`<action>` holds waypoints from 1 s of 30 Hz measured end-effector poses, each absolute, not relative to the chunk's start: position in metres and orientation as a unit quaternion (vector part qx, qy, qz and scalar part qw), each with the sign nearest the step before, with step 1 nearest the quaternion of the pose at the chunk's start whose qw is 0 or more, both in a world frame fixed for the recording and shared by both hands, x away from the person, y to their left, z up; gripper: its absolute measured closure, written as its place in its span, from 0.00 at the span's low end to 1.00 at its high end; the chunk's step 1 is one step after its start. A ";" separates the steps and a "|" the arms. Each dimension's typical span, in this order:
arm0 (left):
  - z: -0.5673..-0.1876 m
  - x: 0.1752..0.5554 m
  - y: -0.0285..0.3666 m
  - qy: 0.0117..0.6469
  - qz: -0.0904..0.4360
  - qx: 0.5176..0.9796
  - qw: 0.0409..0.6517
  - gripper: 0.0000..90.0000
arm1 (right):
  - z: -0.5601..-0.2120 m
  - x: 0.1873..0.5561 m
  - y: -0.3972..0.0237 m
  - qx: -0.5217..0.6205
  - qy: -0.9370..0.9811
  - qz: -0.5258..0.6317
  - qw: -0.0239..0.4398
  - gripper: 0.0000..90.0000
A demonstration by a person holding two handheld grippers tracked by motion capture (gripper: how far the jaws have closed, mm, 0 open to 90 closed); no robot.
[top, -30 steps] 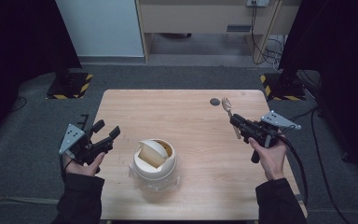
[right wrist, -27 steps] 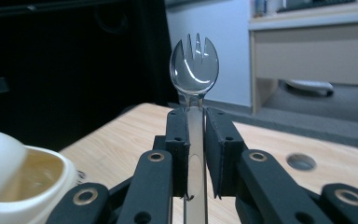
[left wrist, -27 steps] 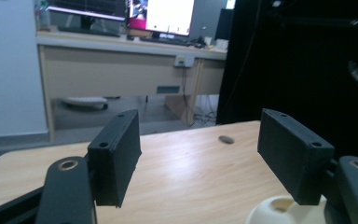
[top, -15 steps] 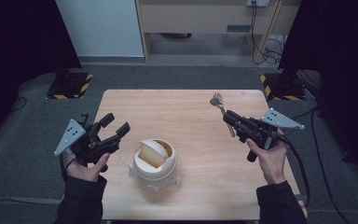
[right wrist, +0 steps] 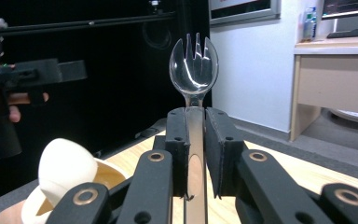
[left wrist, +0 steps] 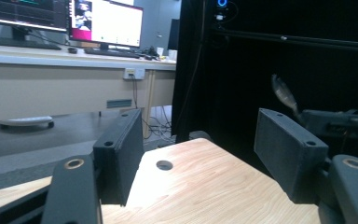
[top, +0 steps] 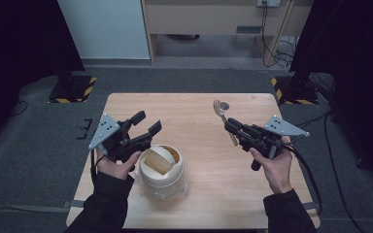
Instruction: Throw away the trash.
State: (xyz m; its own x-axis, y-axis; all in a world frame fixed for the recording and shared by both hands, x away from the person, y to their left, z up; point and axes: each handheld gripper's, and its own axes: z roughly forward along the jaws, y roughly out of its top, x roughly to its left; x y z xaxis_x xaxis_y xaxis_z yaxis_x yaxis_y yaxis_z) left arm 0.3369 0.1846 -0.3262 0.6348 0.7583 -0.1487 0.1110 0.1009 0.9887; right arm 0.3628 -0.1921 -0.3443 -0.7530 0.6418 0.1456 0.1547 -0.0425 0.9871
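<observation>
Clear plastic spork pinched by its handle between the right gripper's jaws, raised over the far right of the wooden table, cream lidded container near the front, left gripper just beside it, jaws spread, nothing between.

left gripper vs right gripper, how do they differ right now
The left gripper has its jaws spread wide with nothing between them; the right gripper is clamped on a clear plastic spork. The left gripper hovers beside the cream container; the right gripper sits over bare table. Both are black, hand-held and raised off the wood.
</observation>
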 end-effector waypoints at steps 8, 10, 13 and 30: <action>-0.317 0.338 0.159 0.344 0.235 0.627 0.658 0.38 | -0.347 0.358 -0.177 0.278 0.681 0.656 0.172 0.89; -0.315 0.338 0.152 0.343 0.231 0.632 0.656 0.38 | -0.347 0.356 -0.173 0.272 0.683 0.656 0.169 0.89; -0.313 0.340 0.142 0.342 0.224 0.637 0.654 0.39 | -0.348 0.355 -0.168 0.266 0.687 0.656 0.164 0.89; -0.318 0.342 0.108 0.354 0.186 0.653 0.643 0.48 | -0.351 0.349 -0.150 0.232 0.699 0.661 0.141 0.89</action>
State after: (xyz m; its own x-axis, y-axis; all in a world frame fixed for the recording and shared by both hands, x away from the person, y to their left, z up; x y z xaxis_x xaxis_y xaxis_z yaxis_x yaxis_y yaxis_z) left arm 0.3418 0.1083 -0.3176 0.6794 0.7024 -0.2122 0.2228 0.0781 0.9717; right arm 0.3488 -0.1499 -0.3515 -0.8525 0.5112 0.1089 0.1376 0.0185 0.9903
